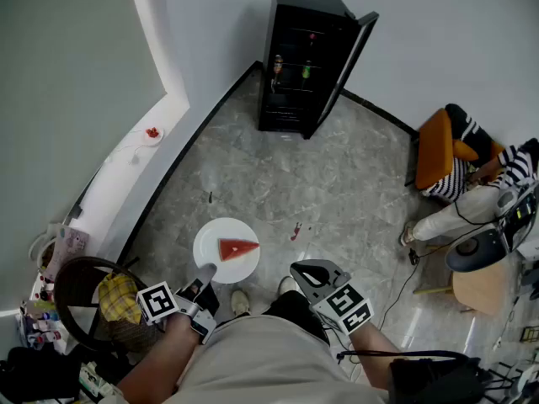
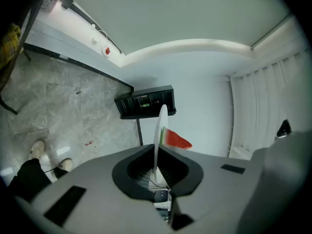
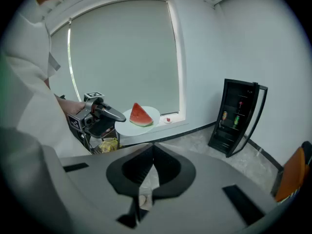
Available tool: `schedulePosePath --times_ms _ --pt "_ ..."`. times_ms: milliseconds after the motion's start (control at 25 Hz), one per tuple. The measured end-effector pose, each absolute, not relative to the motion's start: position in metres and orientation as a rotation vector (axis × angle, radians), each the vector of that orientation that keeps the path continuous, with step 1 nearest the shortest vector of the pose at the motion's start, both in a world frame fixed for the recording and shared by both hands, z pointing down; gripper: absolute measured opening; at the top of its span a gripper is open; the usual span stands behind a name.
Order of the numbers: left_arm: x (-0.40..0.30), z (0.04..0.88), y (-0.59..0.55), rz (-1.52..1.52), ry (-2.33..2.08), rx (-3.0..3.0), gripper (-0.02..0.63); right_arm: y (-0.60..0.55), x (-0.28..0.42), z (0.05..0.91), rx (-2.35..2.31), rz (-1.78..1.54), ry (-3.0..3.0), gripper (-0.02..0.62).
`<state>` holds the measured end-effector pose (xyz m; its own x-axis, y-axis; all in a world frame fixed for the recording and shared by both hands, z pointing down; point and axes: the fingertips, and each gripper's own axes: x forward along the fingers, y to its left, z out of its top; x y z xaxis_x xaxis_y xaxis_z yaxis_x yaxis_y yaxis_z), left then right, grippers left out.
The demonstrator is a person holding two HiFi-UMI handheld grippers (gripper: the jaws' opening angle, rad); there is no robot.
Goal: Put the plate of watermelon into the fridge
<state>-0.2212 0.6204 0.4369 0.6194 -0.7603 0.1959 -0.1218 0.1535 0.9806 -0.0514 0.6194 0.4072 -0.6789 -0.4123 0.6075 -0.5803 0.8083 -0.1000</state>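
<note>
A white plate [image 1: 221, 241] carries a red watermelon wedge [image 1: 237, 247] and hangs level over the grey floor. My left gripper [image 1: 205, 274] is shut on the plate's near rim. In the left gripper view the plate [image 2: 159, 130] stands edge-on between the jaws, with the wedge [image 2: 174, 139] on its right side. My right gripper [image 1: 310, 272] is beside it to the right, shut and empty. Its view shows the plate [image 3: 146, 122], the wedge [image 3: 140, 115] and the left gripper [image 3: 100, 115]. The black fridge [image 1: 303, 61] stands against the far wall with its door open.
A person sits on an orange chair [image 1: 438, 146] at the right, by a small table [image 1: 484, 276] with cables. A round black frame with a yellow cloth [image 1: 118, 297] is at the left. The white window ledge [image 1: 126, 171] runs along the left wall. Bottles [image 1: 278, 67] stand inside the fridge.
</note>
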Motion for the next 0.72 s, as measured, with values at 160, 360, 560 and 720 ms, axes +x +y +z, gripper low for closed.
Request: schedulePosePath --times_ms 160,360,560,720 --pt "-0.229 0.441 0.608 -0.542 -0.813 1.366 0.021 0.615 -0.060 0.411 0.736 0.399 -2.403 0.015" --pt "-0.222 0.448 0.577 -0.546 -0.793 1.358 0.021 0.589 -0.054 0.415 0.749 0.401 -2.392 0.015" --pt "-0.204 0.449 0.519 -0.552 -0.771 1.362 0.021 0.532 -0.040 0.418 0.752 0.414 -2.393 0.015" --pt "-0.183 0.444 0.459 -0.557 -0.763 1.364 0.021 0.469 -0.020 0.414 0.755 0.396 -2.387 0.017"
